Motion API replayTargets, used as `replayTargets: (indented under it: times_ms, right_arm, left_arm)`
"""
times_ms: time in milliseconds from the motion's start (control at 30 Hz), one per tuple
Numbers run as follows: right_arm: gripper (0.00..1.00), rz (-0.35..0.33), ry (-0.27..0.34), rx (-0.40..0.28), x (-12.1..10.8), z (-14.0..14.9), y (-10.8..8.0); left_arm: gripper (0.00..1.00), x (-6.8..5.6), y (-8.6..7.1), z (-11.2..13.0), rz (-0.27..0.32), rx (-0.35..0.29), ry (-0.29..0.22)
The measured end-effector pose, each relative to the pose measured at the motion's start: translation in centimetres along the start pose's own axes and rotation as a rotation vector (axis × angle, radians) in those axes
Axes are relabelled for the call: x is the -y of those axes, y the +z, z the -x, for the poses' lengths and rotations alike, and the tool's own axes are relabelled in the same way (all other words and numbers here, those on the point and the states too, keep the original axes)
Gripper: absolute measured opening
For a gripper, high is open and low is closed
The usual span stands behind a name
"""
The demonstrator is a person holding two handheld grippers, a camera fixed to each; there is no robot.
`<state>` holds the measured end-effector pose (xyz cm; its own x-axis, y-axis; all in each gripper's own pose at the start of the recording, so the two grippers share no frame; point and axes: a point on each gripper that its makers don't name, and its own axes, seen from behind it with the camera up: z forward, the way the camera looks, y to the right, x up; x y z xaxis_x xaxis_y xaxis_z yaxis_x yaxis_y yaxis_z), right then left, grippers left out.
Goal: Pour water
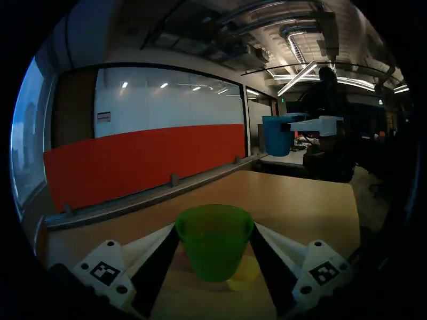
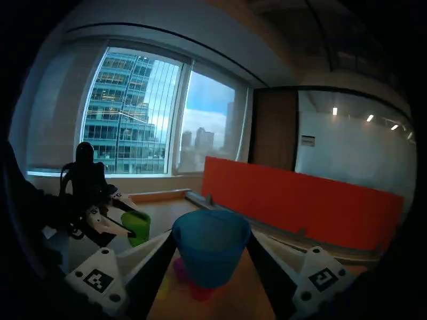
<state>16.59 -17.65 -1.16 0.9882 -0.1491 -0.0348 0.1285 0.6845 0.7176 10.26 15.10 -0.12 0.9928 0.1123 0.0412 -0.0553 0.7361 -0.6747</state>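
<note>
In the left gripper view, my left gripper is shut on an upright green cup, held just above the wooden table. Farther off and higher, my right gripper is shut on a blue cup, also upright. From the right gripper view, the blue cup sits between the right gripper's white fingers. The left gripper with the green cup is off to the left, lower and well apart. I cannot see any water in either cup.
A yellow cup stands on the table under the green one. Pink, red and yellow cups lie below the blue cup. A red partition runs along the table's far edge, with a large window beyond. A person holds the grippers.
</note>
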Motion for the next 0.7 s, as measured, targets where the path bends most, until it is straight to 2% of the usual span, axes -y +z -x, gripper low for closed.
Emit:
replayTargets:
  times_ms: [267,700]
  right_arm:
    - [0.92,-0.009,-0.017,0.053,0.0,2.7,-0.2]
    - [0.92,-0.027,0.005,0.137,-0.1,6.9,-0.2]
  left_arm:
    - [0.87,0.3,0.1,1.7,-0.004,0.060,0.022]
    - [0.88,1.0,0.4,5.5,-0.007,0.201,0.043]
